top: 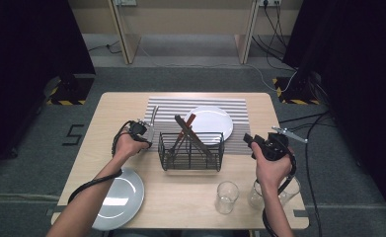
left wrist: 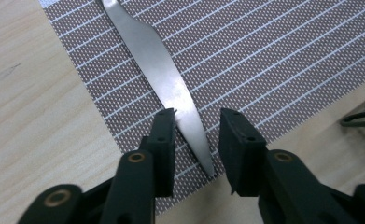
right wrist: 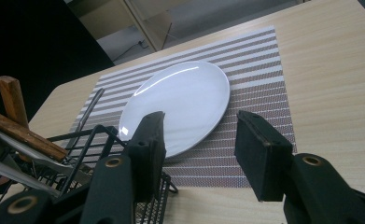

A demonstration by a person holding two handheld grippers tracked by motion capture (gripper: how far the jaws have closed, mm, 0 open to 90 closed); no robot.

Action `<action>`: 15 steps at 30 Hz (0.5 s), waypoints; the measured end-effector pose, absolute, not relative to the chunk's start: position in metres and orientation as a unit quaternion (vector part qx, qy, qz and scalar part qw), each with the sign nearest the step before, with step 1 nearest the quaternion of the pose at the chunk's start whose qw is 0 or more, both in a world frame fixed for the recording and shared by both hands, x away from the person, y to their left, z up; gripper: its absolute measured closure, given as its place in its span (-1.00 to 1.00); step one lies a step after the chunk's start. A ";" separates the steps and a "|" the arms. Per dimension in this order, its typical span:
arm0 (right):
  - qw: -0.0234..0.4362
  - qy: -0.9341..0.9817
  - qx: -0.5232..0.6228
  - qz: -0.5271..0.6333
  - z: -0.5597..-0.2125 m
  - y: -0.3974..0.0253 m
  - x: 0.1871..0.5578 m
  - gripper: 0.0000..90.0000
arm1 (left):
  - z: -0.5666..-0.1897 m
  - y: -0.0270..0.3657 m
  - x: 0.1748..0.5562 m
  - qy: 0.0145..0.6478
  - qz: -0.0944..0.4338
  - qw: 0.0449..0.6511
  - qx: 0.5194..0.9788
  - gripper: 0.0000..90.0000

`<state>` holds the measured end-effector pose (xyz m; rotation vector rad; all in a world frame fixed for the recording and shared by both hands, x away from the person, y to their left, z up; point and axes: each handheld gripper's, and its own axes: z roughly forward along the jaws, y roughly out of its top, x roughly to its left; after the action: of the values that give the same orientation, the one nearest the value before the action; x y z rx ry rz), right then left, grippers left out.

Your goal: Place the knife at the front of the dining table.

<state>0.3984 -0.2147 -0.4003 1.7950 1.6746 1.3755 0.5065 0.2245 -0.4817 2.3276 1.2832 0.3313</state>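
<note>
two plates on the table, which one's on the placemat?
The white plate behind the wire basket lies on the striped placemat. The grey plate sits on bare wood at the near left corner.

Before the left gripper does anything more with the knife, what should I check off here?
1. Left gripper open: ok.
2. Knife between its jaws: ok.
3. Knife flat on the mat: ok.
4. Jaws clear of the knife: cannot tell; one jaw looks very close to it.
5. Right gripper open and holding nothing: ok.
6. Plate sits on the mat beside the knife: ok.
</note>
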 end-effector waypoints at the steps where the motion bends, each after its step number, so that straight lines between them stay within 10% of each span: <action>1: 0.163 0.588 0.628 0.483 -0.400 -0.215 0.398 0.16 | -0.481 0.225 0.505 0.467 0.121 0.232 0.845 0.37; 15: 0.165 0.594 0.619 0.486 -0.396 -0.208 0.396 0.15 | -0.456 0.237 0.481 0.467 0.140 0.309 0.817 -0.27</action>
<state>0.3964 -0.2075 -0.3960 1.7635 1.6936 1.3859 0.4814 0.2374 -0.4557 2.1586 1.2337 0.3687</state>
